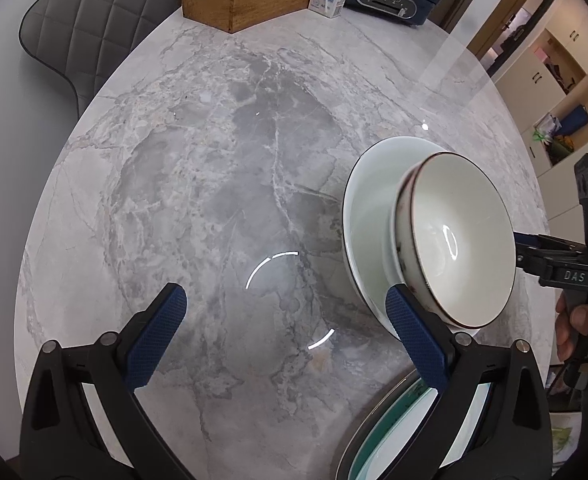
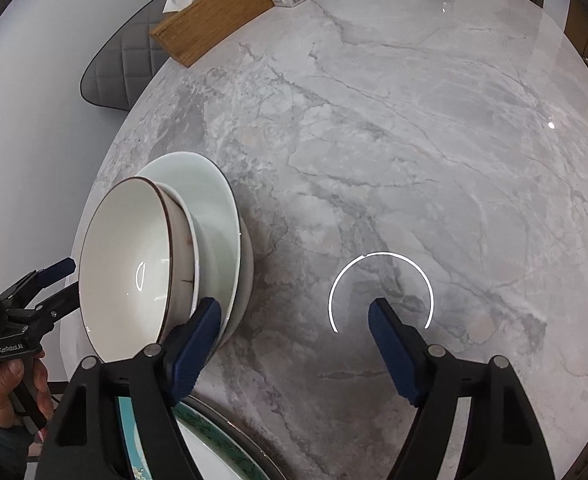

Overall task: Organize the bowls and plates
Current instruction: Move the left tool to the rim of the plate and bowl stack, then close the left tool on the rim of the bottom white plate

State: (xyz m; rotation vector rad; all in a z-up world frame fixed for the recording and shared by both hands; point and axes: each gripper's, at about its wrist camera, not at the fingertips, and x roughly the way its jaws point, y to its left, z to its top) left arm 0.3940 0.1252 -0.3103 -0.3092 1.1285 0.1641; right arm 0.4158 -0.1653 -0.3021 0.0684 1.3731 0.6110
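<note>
My left gripper (image 1: 286, 304) and right gripper (image 2: 294, 316), both spread and empty, flank the brown-rimmed bowl (image 2: 130, 264) at lower left of the right wrist view, stacked on pale plates (image 2: 218, 208): rigid, slippery, breakable glazed ceramic, best pinched across the rim.

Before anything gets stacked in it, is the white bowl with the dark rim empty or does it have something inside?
Empty. The white bowl with the dark rim shows a bare glossy inside in both views, holding only a reflected light ring.
</note>
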